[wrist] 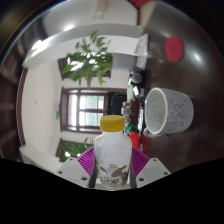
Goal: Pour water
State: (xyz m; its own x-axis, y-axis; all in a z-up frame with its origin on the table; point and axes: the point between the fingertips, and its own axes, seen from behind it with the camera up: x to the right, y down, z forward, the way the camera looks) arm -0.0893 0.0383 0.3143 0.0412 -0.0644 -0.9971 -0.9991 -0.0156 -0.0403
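claw (112,168): clamped on yellow-capped plastic bottle (112,160) | pink pads (89,161) pressing both sides | white speckled cup (168,110) just beyond, contents hidden

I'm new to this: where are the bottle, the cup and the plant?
bottle (112,160): gripper view, its white body.
cup (170,108): gripper view, its grey side wall.
plant (88,58): gripper view, its leaves.
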